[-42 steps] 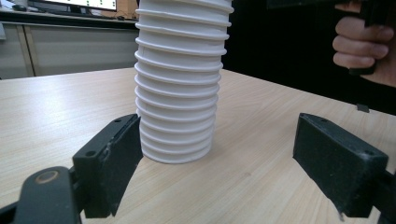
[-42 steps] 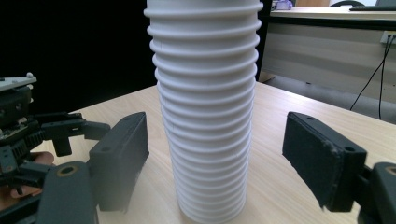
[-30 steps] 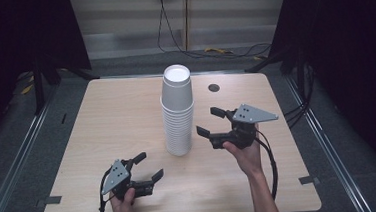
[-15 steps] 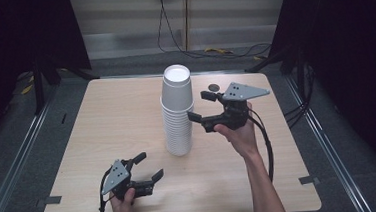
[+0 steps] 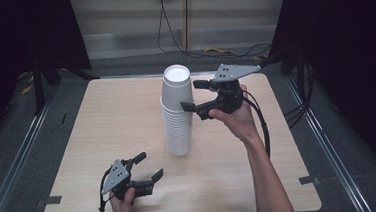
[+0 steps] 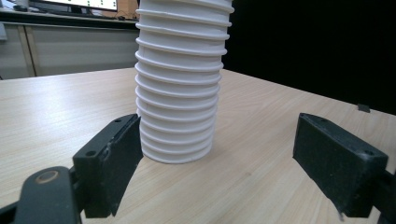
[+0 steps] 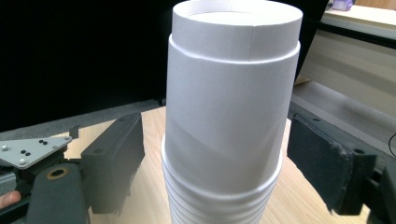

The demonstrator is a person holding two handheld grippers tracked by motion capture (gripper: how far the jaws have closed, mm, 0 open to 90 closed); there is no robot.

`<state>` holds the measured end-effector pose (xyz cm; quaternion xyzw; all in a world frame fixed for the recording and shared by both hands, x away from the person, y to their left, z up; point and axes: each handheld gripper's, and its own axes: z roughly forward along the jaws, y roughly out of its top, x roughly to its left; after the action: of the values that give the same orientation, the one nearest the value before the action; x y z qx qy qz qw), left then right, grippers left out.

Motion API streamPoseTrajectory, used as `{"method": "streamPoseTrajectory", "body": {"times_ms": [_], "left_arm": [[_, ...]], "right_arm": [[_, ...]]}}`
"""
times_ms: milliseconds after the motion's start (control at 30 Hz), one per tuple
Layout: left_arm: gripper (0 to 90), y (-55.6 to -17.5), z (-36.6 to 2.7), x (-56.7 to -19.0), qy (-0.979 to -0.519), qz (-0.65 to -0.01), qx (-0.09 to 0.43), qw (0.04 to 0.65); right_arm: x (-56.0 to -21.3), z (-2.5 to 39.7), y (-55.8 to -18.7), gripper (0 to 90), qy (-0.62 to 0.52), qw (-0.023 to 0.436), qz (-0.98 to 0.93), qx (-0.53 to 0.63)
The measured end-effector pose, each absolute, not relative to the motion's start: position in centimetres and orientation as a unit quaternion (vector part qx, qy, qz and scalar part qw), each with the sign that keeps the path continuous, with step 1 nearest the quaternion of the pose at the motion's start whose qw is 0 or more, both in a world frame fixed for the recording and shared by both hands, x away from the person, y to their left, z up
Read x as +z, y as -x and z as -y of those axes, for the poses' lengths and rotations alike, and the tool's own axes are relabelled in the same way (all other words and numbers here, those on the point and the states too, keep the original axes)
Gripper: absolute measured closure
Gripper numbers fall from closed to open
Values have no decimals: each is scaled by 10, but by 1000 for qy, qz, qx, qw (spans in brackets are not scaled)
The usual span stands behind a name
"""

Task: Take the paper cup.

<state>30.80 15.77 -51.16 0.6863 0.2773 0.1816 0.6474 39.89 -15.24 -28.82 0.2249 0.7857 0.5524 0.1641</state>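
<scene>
A tall stack of white paper cups (image 5: 178,111) stands upright in the middle of the wooden table (image 5: 101,117). My right gripper (image 5: 195,94) is held up at the stack's right, open, level with the top cup. In the right gripper view the top cup (image 7: 231,102) stands between the two spread jaws of that gripper (image 7: 215,163), apart from both pads. My left gripper (image 5: 148,166) rests low near the table's front edge, open and holding nothing. In the left gripper view the stack's base (image 6: 180,84) stands a short way beyond the open left gripper (image 6: 219,163).
Metal rails run along the floor on both sides of the table. Cables (image 5: 212,49) lie on the floor behind it. Tape marks (image 5: 47,201) sit near the front corners. The left gripper's grey plate (image 7: 28,149) shows far off in the right gripper view.
My right gripper has risen and moved in from beside the stack's middle to the top cup, staying open. The left gripper and the stack have not moved.
</scene>
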Motion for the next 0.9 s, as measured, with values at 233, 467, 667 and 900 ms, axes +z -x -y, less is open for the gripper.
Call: {"method": "streamPoseTrajectory", "body": {"times_ms": [233, 467, 667, 900], "left_arm": [[156, -308, -158, -511, -689, -272, 185, 646], [156, -308, -158, -511, -690, -272, 184, 645], [156, -308, -158, -511, -691, -273, 187, 643], [156, -308, -157, -511, -689, -275, 182, 645]], "right_arm": [[-279, 147, -409, 173, -222, 153, -800, 537], [-272, 142, -417, 161, -221, 144, -811, 522], [-266, 135, -423, 145, -211, 133, -824, 508], [-260, 127, -430, 151, -209, 133, -828, 502]]}}
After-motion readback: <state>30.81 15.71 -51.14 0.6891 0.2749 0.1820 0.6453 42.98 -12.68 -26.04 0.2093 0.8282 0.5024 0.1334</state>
